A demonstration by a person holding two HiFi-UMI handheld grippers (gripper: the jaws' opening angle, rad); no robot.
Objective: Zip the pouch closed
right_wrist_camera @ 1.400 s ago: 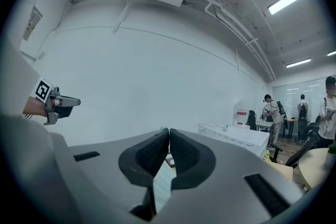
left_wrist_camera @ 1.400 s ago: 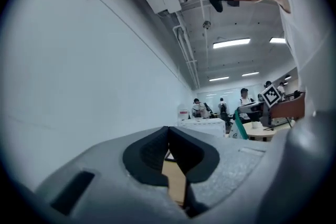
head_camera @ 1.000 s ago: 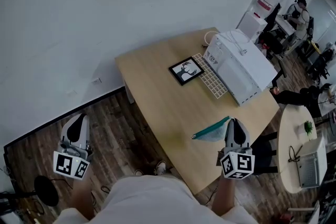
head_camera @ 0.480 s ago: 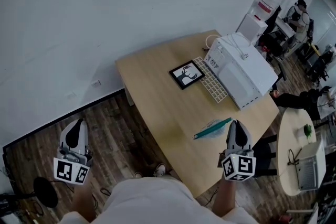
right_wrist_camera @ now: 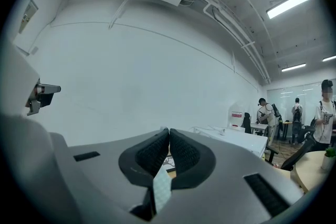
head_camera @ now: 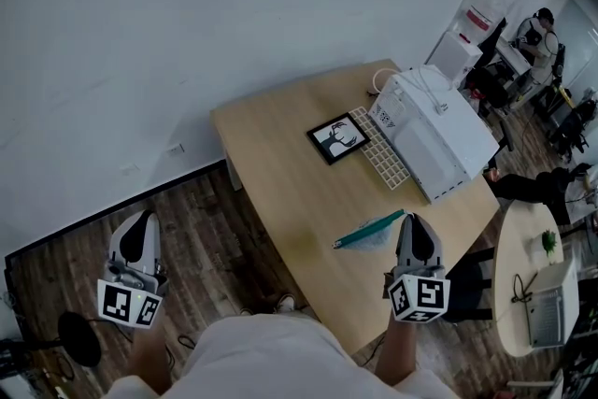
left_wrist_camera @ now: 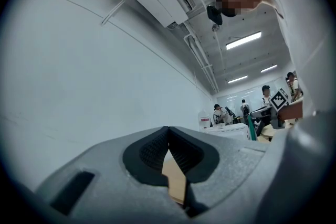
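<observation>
A clear pouch with a teal zipper edge (head_camera: 369, 231) hangs just above the near right part of the wooden table (head_camera: 280, 163). My right gripper (head_camera: 411, 220) is shut on its right end, and a strip of the mesh-like pouch (right_wrist_camera: 160, 191) shows between the pads in the right gripper view. Far to the left, over the wooden floor, my left gripper (head_camera: 140, 218) is shut with nothing in it. In the left gripper view its jaws (left_wrist_camera: 168, 129) meet, and the teal pouch (left_wrist_camera: 251, 131) shows in the distance.
On the table's far right stand a large white box (head_camera: 439, 140), a white grid panel (head_camera: 378, 148) and a black framed picture (head_camera: 338, 138). A round table with a laptop (head_camera: 547, 299) is at the right. People sit in the background.
My right gripper has shifted slightly left with the pouch, which now shows mostly as its teal edge. The left gripper has stayed where it was.
</observation>
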